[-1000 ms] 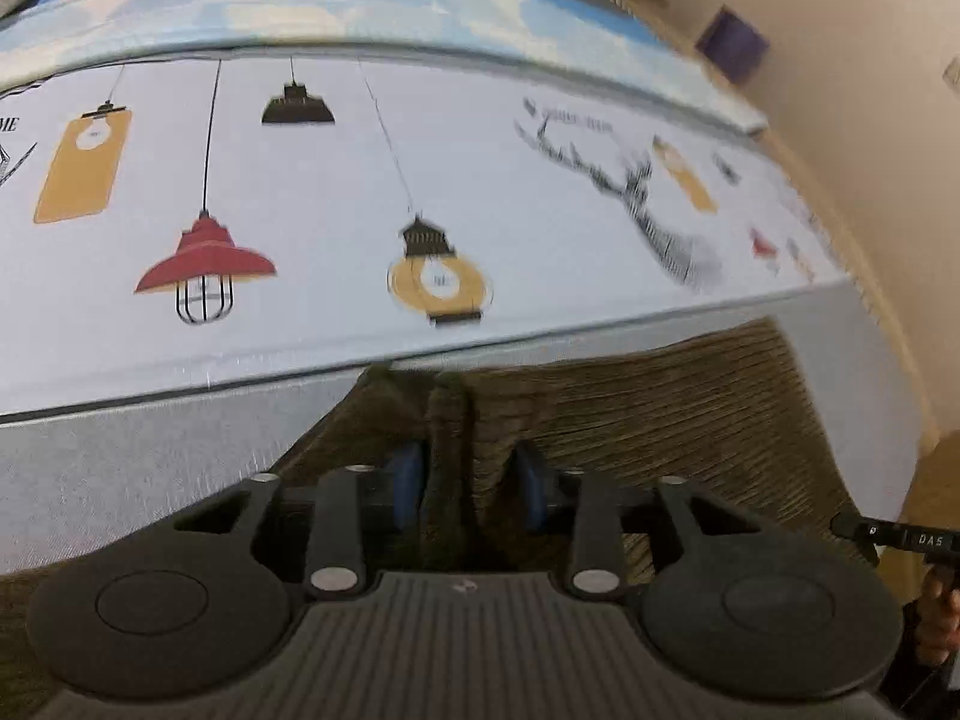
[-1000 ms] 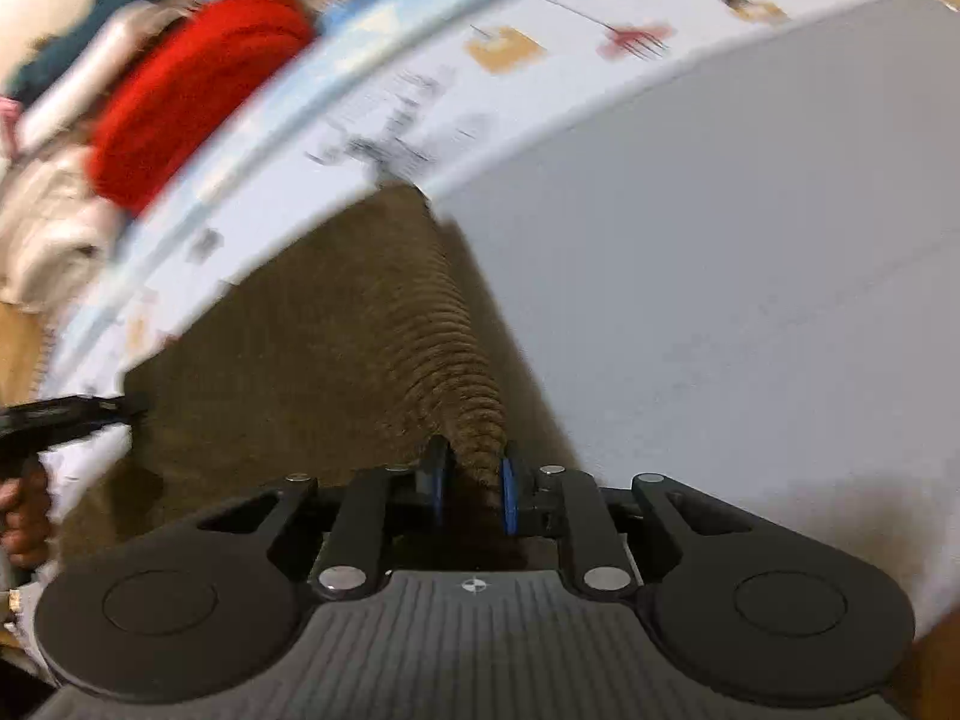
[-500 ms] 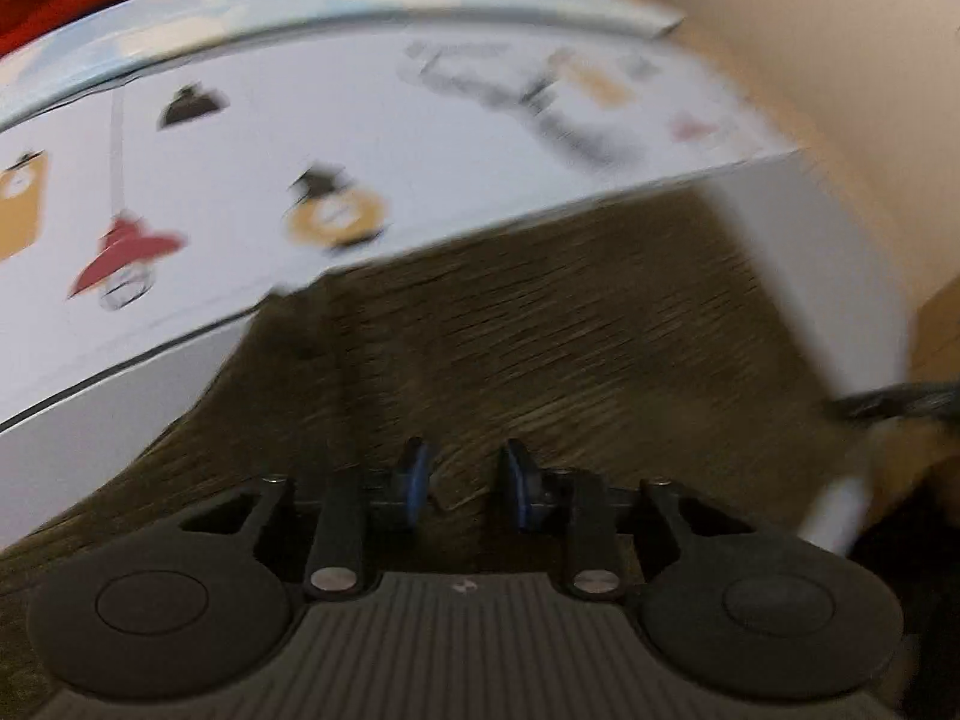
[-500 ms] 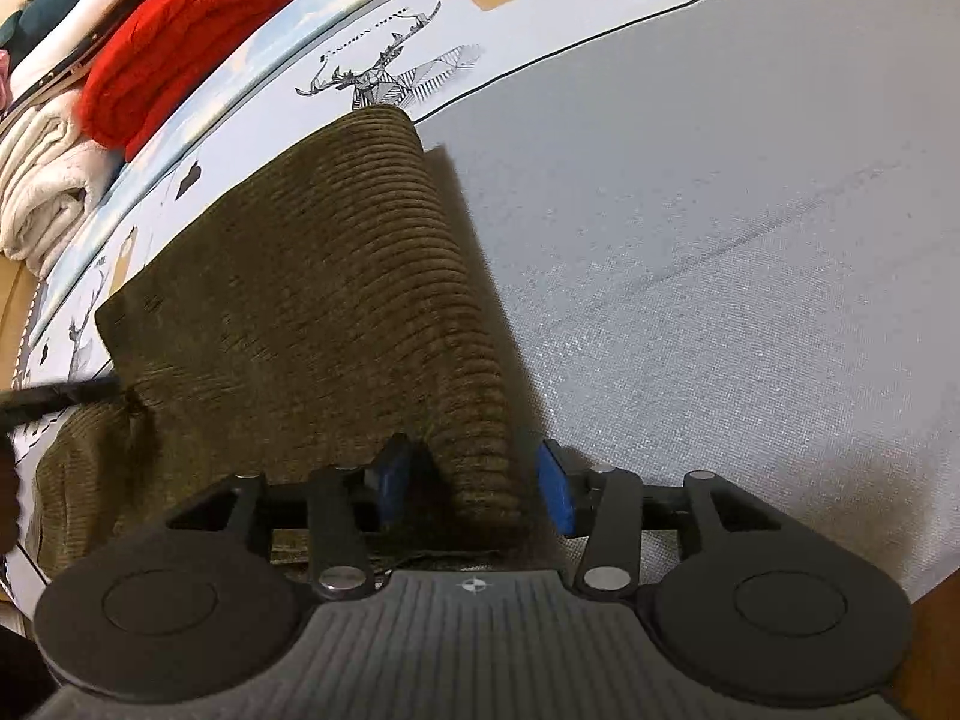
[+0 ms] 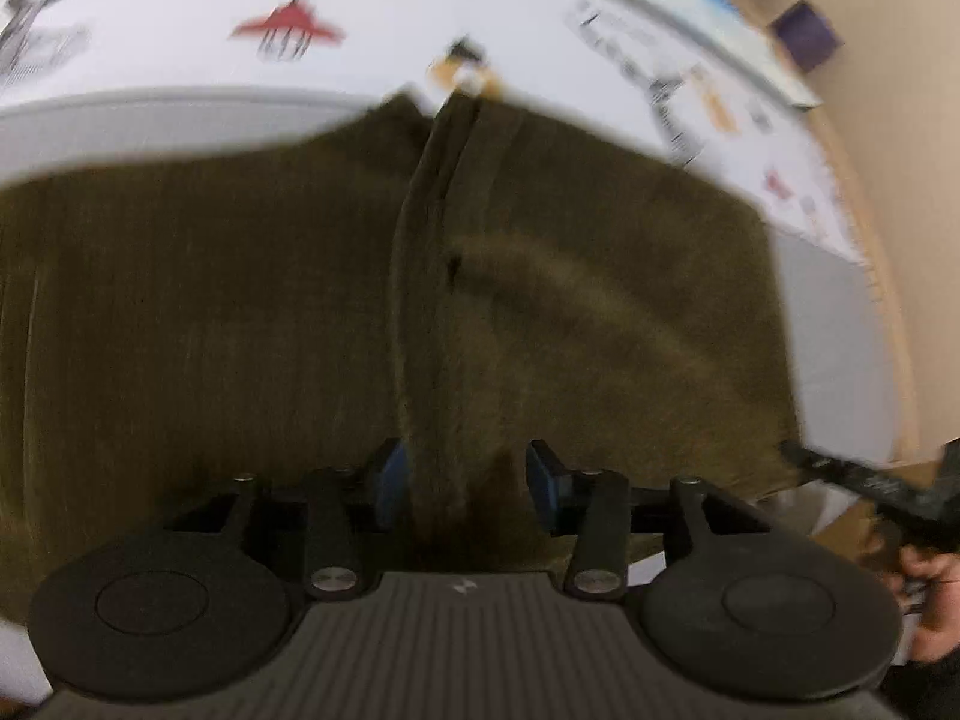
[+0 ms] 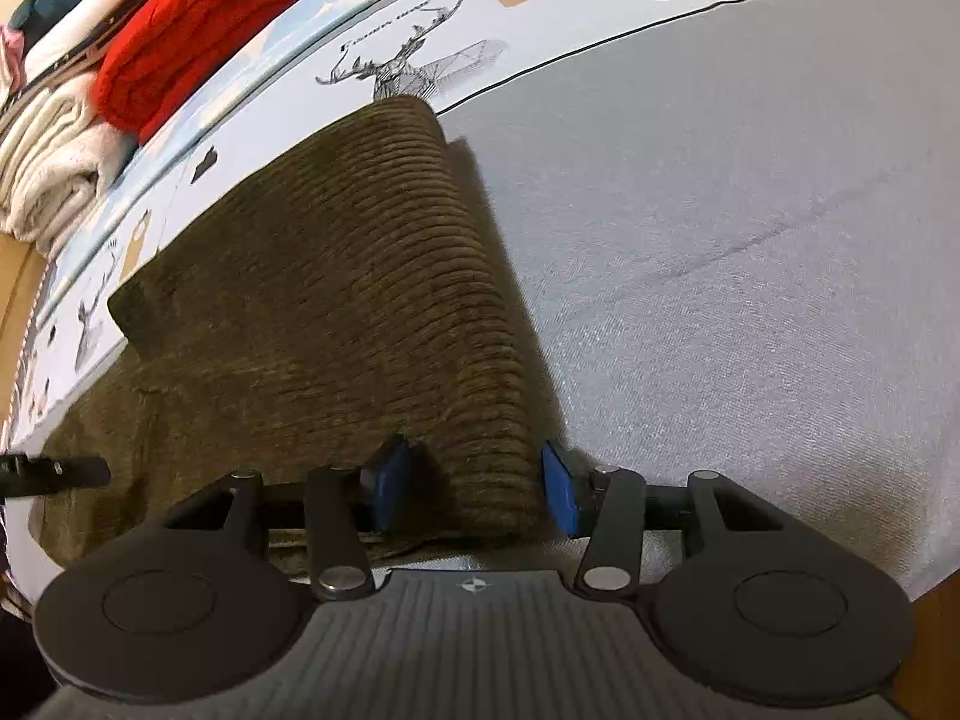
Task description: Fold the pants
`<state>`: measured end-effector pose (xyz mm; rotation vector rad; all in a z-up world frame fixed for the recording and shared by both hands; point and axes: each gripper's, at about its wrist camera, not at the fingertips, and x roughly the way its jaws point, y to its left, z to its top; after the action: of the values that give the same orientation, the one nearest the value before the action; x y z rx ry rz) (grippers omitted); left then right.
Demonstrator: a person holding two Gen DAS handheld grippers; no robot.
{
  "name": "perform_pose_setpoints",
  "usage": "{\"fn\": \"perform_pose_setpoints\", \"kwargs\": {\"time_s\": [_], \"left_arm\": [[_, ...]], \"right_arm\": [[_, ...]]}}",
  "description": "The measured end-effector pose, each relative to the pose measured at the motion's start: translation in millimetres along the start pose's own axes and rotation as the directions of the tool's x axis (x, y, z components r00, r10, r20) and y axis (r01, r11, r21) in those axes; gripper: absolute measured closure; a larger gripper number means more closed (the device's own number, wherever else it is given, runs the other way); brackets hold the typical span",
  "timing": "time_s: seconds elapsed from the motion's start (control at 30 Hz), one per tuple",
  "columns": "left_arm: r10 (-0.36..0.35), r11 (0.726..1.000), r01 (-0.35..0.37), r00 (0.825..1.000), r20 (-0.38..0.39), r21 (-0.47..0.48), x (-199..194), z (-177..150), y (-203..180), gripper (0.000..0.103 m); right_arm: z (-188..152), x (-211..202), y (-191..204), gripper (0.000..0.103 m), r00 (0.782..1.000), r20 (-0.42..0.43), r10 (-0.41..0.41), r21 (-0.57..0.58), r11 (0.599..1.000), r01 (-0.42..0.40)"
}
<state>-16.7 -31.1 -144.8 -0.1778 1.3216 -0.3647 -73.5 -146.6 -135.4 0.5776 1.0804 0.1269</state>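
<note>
A grey bedsheet [image 6: 750, 192] covered the near surface; beyond it lay a white printed cover [image 6: 420, 36] with deer, lamps and lanterns, edged in pale blue; at far left sat a red knit [image 6: 198, 18] beside stacked cream and white laundry [image 6: 48, 168]; a beige wall [image 5: 888, 120] rose at right, carrying a small purple square [image 5: 807, 36].

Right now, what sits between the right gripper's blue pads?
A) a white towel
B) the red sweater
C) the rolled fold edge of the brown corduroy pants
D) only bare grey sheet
C: in the right wrist view the ribbed fold of the corduroy pants runs down between the pads of the right gripper, which stand apart from it.
</note>
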Motion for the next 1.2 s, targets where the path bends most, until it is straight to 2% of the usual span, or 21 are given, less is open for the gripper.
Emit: {"fn": "perform_pose_setpoints", "kwargs": {"time_s": [0.1,0.13,0.17,0.23,0.27,0.37,0.43,0.47,0.5,0.57,0.6,0.63,0.7,0.77,0.83,0.87,0.93,1.0,1.03,1.1,1.2], "left_arm": [[0.019,0.999,-0.019,1.0,-0.012,0.03,13,-14,-6,0.061],[0.007,0.999,-0.007,1.0,-0.005,0.047,10,-15,-9,0.078],[0.014,0.997,-0.015,1.0,0.015,0.077,1,-16,-15,0.085],[-0.01,0.993,0.002,0.998,0.068,0.116,-23,-18,-23,0.089],[-0.035,0.994,0.025,0.996,0.087,0.11,-34,-21,-25,0.09],[-0.091,0.995,0.083,0.987,0.133,0.061,-59,-34,-21,0.091],[-0.08,0.997,0.079,0.989,0.123,0.021,-53,-45,-13,0.092],[-0.047,0.999,0.046,0.994,0.096,0.019,-41,-48,-12,0.1],[0.031,0.999,-0.033,0.998,0.052,0.029,-26,-50,-10,0.1],[0.172,0.981,-0.172,0.985,0.013,0.085,-9,-53,-7,0.1],[0.176,0.979,-0.18,0.983,0.052,0.091,-16,-52,-9,0.098],[0.14,0.983,-0.153,0.983,0.119,0.102,-30,-51,-14,0.097],[0.042,0.983,-0.082,0.973,0.227,0.166,-55,-52,-28,0.097],[-0.042,0.97,-0.026,0.962,0.271,0.243,-65,-55,-40,0.095],[-0.078,0.958,0.013,0.973,0.217,0.288,-52,-61,-49,0.094],[-0.063,0.955,0.014,0.985,0.158,0.297,-37,-63,-51,0.094],[0.037,0.944,-0.054,0.998,0.058,0.324,-9,-69,-48,0.091],[0.03,0.939,-0.056,0.996,0.08,0.34,-10,-70,-51,0.09],[0.023,0.943,-0.049,0.996,0.084,0.328,-15,-68,-52,0.09],[0.016,0.948,-0.049,0.994,0.107,0.316,-22,-69,-46,0.089],[0.06,0.938,-0.094,0.992,0.11,0.333,-18,-66,-49,0.087]], "right_arm": [[-1,0,1,0.052,1.0,-0.001,-0.006,-0.012,1.0,0.006],[-2,0,1,0.052,1.0,-0.002,-0.007,-0.01,1.0,0.007],[-2,0,1,0.052,1.0,-0.002,-0.007,-0.008,1.0,0.007],[-3,-2,2,0.054,1.0,0.002,-0.01,-0.016,1.0,0.01],[-3,-4,3,0.064,1.0,0.014,-0.013,-0.022,1.0,0.013],[-4,-15,0,0.078,0.998,0.06,0.01,-0.008,1.0,-0.009],[-4,-21,-8,0.079,0.996,0.082,0.035,0.028,0.999,-0.038],[-4,-23,-11,0.079,0.996,0.082,0.043,0.042,0.998,-0.047],[-5,-22,-13,0.079,0.997,0.071,0.04,0.049,0.998,-0.044],[-7,-16,-12,0.078,0.999,0.042,-0.004,0.028,1.0,0.003],[-8,-15,-12,0.077,0.999,0.038,-0.018,0.022,1.0,0.017],[-8,-16,-11,0.074,0.999,0.042,-0.027,0.018,0.999,0.027],[-8,-24,-8,0.073,0.996,0.071,-0.048,-0.002,0.999,0.048],[-11,-36,-1,0.07,0.987,0.144,-0.072,-0.05,0.996,0.08],[-13,-47,7,0.07,0.978,0.202,-0.044,-0.112,0.991,0.068],[-14,-49,11,0.07,0.977,0.213,-0.017,-0.145,0.988,0.049],[-18,-39,18,0.07,0.987,0.16,-0.017,-0.206,0.977,0.05],[-24,-18,21,0.07,0.992,0.068,-0.11,-0.254,0.959,0.124],[-27,-13,23,0.069,0.987,0.065,-0.147,-0.272,0.949,0.159],[-25,-22,26,0.068,0.986,0.109,-0.125,-0.275,0.95,0.151],[-20,-31,25,0.068,0.981,0.175,-0.083,-0.265,0.956,0.128]]}}
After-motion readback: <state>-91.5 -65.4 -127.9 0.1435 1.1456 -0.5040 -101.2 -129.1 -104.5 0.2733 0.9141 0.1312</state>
